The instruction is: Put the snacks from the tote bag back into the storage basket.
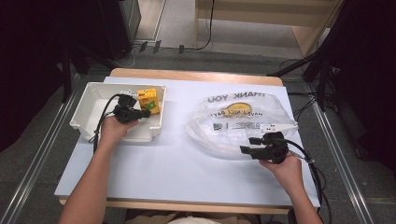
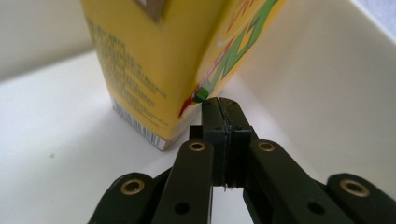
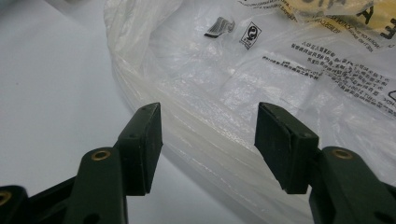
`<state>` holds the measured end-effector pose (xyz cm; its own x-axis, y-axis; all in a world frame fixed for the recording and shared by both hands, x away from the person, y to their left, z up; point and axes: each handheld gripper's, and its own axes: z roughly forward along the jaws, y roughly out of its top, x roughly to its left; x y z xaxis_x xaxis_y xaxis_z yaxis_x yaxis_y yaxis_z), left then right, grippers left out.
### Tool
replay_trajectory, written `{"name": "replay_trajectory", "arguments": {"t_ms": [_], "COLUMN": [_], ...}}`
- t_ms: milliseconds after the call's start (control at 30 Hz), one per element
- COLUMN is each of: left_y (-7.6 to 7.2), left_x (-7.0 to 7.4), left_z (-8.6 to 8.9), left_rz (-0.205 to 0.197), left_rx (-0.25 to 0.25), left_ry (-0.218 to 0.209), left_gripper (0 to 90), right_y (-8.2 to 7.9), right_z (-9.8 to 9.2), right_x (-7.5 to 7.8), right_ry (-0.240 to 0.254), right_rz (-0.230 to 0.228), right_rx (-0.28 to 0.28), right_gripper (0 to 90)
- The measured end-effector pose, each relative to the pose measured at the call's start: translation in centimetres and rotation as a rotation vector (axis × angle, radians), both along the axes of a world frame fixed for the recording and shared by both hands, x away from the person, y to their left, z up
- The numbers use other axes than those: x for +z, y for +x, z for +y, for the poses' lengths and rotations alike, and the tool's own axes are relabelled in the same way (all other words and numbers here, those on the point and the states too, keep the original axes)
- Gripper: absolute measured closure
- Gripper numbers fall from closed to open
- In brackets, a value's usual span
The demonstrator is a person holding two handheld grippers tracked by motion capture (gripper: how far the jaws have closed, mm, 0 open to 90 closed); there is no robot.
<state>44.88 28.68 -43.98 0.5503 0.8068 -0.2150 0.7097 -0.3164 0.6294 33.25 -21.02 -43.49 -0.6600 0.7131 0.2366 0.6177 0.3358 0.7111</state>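
Note:
A yellow drink carton stands at the right end of a white bin on the table's left side. My left gripper reaches into the bin, shut with nothing between its jaws. In the left gripper view the closed tips sit right at the lower corner of the carton, with the bin wall behind. A clear plastic bag printed "THANK YOU" lies at the right. My right gripper is open at the bag's near edge. Its jaws straddle the bag's folded rim without pressing on it.
A white sheet covers the wooden table, with bare room between bin and bag and toward the near edge. Black stands and cables flank the table's far corners on the floor.

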Motion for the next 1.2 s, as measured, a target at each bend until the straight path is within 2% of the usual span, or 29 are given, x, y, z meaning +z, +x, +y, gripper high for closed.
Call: {"name": "replay_trajectory", "arguments": {"t_ms": [267, 500, 667, 800, 900, 1033, 1200], "left_y": [0.4, 0.7, 1.1, 1.2, 1.1, 0.7, 0.3], "left_x": [-0.2, -0.3, -0.6, -0.7, -0.4, 0.1, 0.8], "left_z": [0.2, -0.1, -0.4, -0.5, -0.2, 0.0, -0.1], "left_rz": [-0.004, -0.015, -0.010, -0.009, 0.008, 0.016, 0.030], "left_rx": [0.017, 0.030, 0.030, 0.012, 0.017, 0.009, -0.006], "left_ry": [-0.010, 0.006, -0.022, -0.022, -0.055, -0.053, -0.062], "left_gripper": [90.0, 90.0, 90.0, 90.0, 90.0, 87.4, 79.9], "right_y": [-0.1, -0.2, -0.3, -0.3, -0.3, -0.4, -0.5], "right_z": [0.0, 0.0, 0.0, 0.0, 0.0, -0.1, 0.0], "right_x": [0.0, 0.0, 0.1, 0.1, 0.1, 0.2, 0.3], "right_ry": [-0.005, -0.005, -0.003, 0.009, 0.034, 0.034, 0.036], "right_rz": [0.001, 0.000, -0.006, -0.001, 0.005, 0.000, -0.001], "right_rx": [0.002, 0.001, -0.002, 0.002, 0.008, 0.009, 0.012], "right_gripper": [42.3, 42.2, 42.2, 42.0, 41.7, 41.6, 41.6]}}
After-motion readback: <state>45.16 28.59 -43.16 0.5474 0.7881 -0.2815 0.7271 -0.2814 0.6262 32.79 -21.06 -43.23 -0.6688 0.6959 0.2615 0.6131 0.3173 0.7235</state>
